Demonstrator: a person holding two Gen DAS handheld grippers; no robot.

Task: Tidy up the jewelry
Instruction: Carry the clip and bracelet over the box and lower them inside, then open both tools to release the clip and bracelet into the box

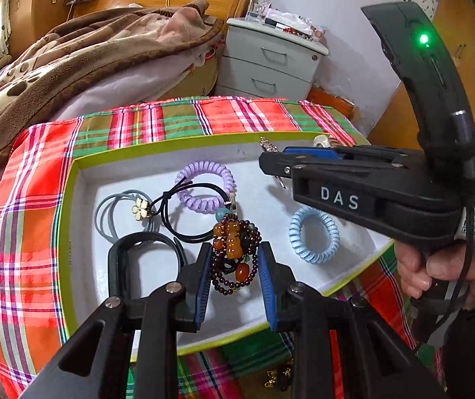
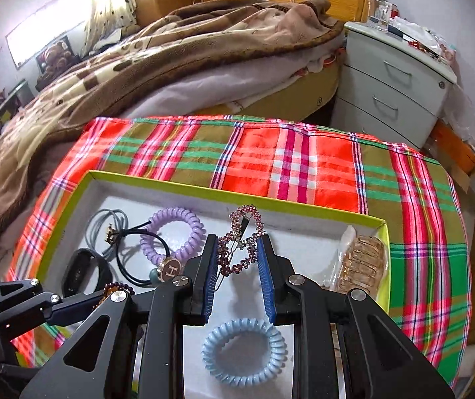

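Note:
A white box with a lime-green rim (image 1: pixel 71 179) lies on a plaid cloth and holds hair ties and jewelry. My left gripper (image 1: pixel 235 249) hangs over the box, shut on a bracelet of dark garnet and amber beads (image 1: pixel 234 252). My right gripper (image 2: pixel 237 242) is shut on a pink rhinestone hair clip (image 2: pixel 242 242) above the box's middle. In the left wrist view the right gripper (image 1: pixel 272 159) reaches in from the right, and the clip (image 1: pixel 267 144) pokes out of its fingers. Below it lies a blue spiral hair tie (image 2: pixel 244 352).
In the box: a purple spiral tie (image 1: pixel 206 186), grey ties with a flower (image 1: pixel 121 212), a black tie with an H charm (image 2: pixel 171 271), a black band (image 1: pixel 144 252), an amber claw clip (image 2: pixel 360 266). A bed (image 2: pixel 171 66) and nightstand (image 2: pixel 393 86) stand behind.

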